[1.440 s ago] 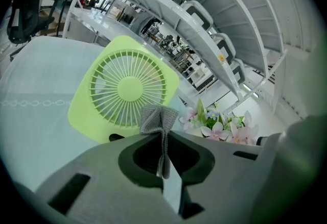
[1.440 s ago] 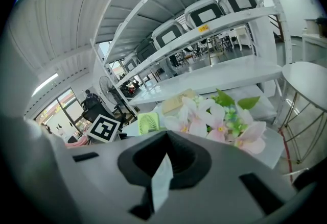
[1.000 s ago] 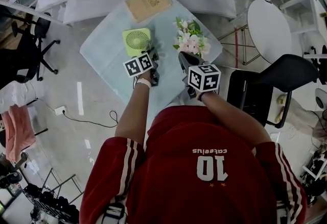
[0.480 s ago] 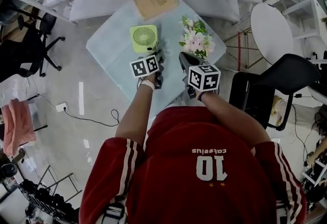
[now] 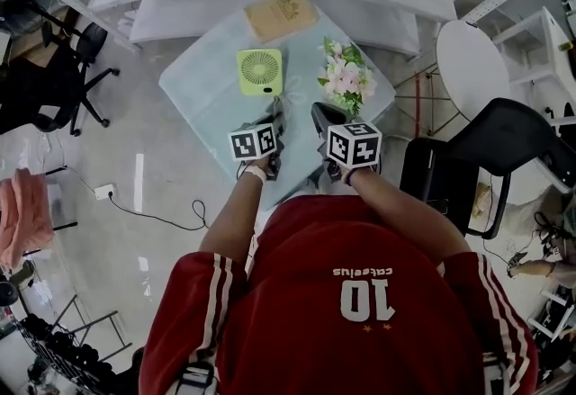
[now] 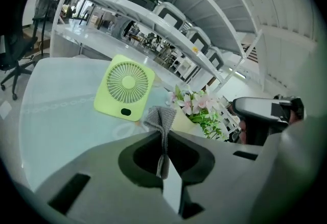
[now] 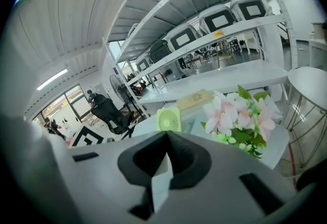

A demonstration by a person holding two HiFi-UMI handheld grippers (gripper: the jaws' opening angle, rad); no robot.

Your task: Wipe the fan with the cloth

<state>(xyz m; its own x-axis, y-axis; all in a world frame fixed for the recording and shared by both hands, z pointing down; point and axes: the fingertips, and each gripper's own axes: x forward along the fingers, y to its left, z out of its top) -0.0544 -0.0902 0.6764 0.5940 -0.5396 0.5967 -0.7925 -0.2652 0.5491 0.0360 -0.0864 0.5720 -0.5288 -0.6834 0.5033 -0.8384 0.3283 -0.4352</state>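
One green fan [image 5: 259, 72] sits on the pale table [image 5: 193, 101], its round grille turned toward me, out ahead of both tools and touched by neither. My left gripper [image 5: 273, 121] is clamped on the grey cloth [image 6: 161, 117]: in the left gripper view the jaws are pressed together on it, with a fold of the knit standing up past the tips and a strip hanging down between them. The cloth is near the fan's lower edge but apart from it. My right gripper [image 5: 322, 116] is beside the left, its jaws closed together with nothing between them. To the right of the fan, just ahead of that gripper, is a bunch of pink and white flowers [image 5: 345, 76]. Beyond the fan, at the table's far corner, lies a tan book [image 5: 281, 15].
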